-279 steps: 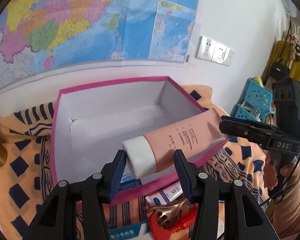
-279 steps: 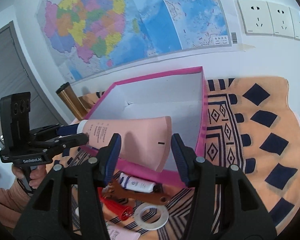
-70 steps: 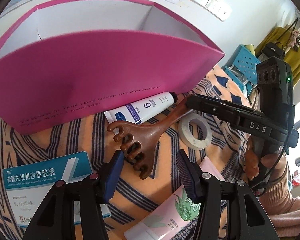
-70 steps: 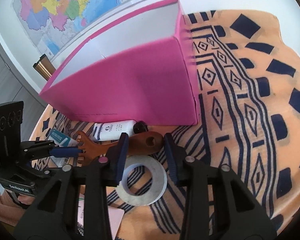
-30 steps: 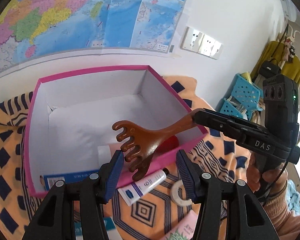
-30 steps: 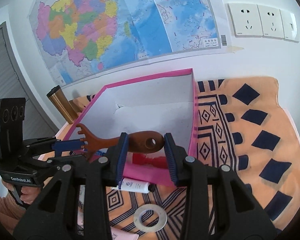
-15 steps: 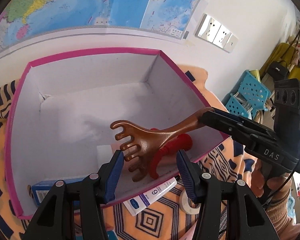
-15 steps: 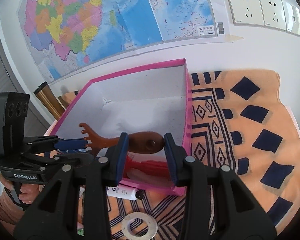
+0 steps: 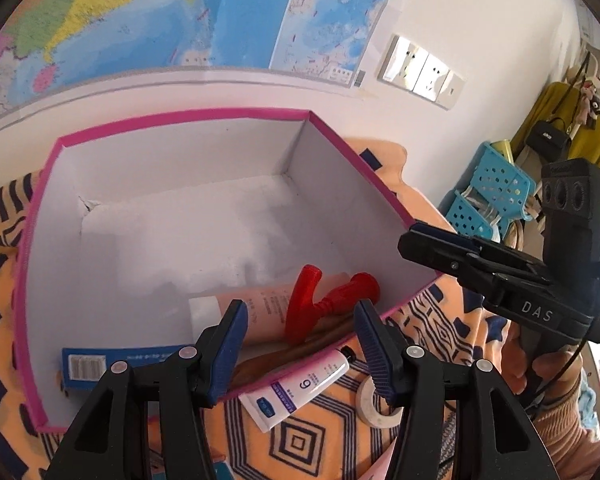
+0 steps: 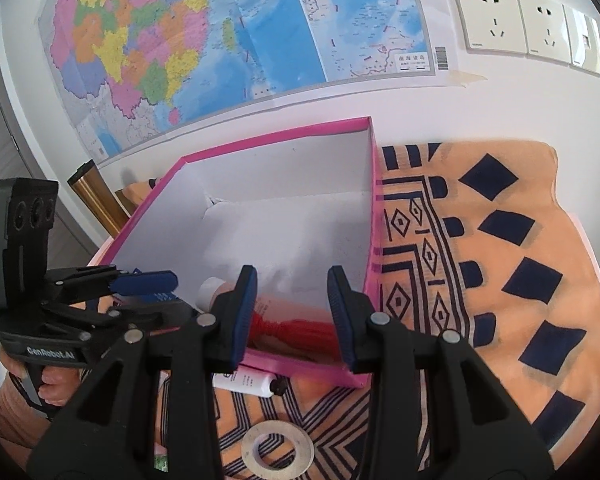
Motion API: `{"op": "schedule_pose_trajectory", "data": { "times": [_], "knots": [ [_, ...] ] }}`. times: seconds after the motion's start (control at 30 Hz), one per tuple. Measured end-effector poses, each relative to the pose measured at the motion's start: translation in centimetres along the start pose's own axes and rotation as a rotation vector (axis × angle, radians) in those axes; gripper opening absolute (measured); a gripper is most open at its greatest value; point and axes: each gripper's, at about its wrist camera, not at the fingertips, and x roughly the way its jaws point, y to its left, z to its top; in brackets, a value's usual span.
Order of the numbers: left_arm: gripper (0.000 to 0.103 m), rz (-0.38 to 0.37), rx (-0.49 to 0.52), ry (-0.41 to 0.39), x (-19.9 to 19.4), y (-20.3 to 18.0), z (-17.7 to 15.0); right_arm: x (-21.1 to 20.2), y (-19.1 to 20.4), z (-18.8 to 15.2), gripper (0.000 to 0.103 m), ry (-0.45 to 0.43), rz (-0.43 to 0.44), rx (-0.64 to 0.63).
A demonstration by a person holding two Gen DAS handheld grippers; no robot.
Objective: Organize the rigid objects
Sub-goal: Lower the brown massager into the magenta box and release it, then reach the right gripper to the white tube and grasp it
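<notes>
A pink box (image 9: 180, 115) (image 10: 280, 136) with a white inside stands on the patterned cloth. In it lie a pink tube (image 9: 268, 300), a red tasselled handle (image 9: 320, 292) (image 10: 296, 328) and a blue carton (image 9: 112, 362). My left gripper (image 9: 300, 312) (image 10: 148, 280) hovers over the near wall; its jaws are opening with nothing between them. My right gripper (image 10: 292, 280) (image 9: 416, 240) hangs over the box's near right corner, open and empty. The brown wooden massager is not clearly seen; only a dark sliver shows under the red handle.
In front of the box lie a white tube marked 6 (image 9: 300, 384) (image 10: 248, 386) and a white tape ring (image 9: 370, 400) (image 10: 278, 448). The orange cloth (image 10: 480, 260) spreads to the right. Blue baskets (image 9: 492, 192) stand far right, a gold cylinder (image 10: 96, 196) far left.
The wooden massager has left the right gripper's fingers and dropped out of sight into the box. Both grippers hover at about the same spot.
</notes>
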Motion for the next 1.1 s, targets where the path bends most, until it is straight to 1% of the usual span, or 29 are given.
{"op": "schedule_pose_trajectory", "data": {
  "times": [0.23, 0.27, 0.33, 0.43, 0.5, 0.57, 0.67, 0.77, 0.9, 1.03, 1.1],
  "knots": [
    [0.063, 0.03, 0.08, -0.082, -3.2, -1.5, -2.6, -2.4, 0.4, -1.8, 0.04, -0.016, 0.044, -0.015],
    [0.065, 0.038, 0.09, -0.088, -3.5, -1.6, -3.0, -2.7, 0.5, -2.2, 0.04, -0.014, 0.054, -0.017],
    [0.065, 0.028, 0.1, -0.086, -4.0, -2.0, -4.0, -3.3, 0.7, -2.9, 0.041, -0.022, 0.072, -0.017],
    [0.065, 0.039, 0.125, -0.078, -4.2, -2.5, -5.5, -3.4, 1.1, -4.4, 0.041, 0.006, 0.085, -0.029],
    [0.065, 0.036, 0.128, -0.059, -3.9, -2.8, -6.3, -3.1, 1.3, -5.4, 0.041, 0.031, 0.082, -0.038],
    [0.065, 0.033, 0.12, -0.028, -3.1, -2.6, -7.2, -2.2, 1.2, -6.6, 0.041, 0.082, 0.074, -0.033],
    [0.065, 0.06, 0.092, 0.027, -1.2, -1.9, -8.2, -0.6, 1.2, -7.7, 0.041, 0.138, 0.071, -0.025],
    [0.065, 0.073, 0.058, 0.063, 0.2, -1.0, -8.6, 0.8, 1.3, -8.4, 0.041, 0.169, 0.078, -0.015],
    [0.065, 0.043, -0.011, 0.103, 1.5, 0.8, -8.7, 1.8, 1.4, -8.8, 0.041, 0.183, 0.079, -0.003],
    [0.065, 0.025, -0.034, 0.12, 2.4, 1.5, -8.5, 2.8, 0.8, -8.7, 0.041, 0.187, 0.077, 0.023],
    [0.065, 0.031, -0.038, 0.132, 2.9, 1.6, -8.4, 3.3, 0.5, -8.6, 0.041, 0.19, 0.073, 0.041]
  ]
}}
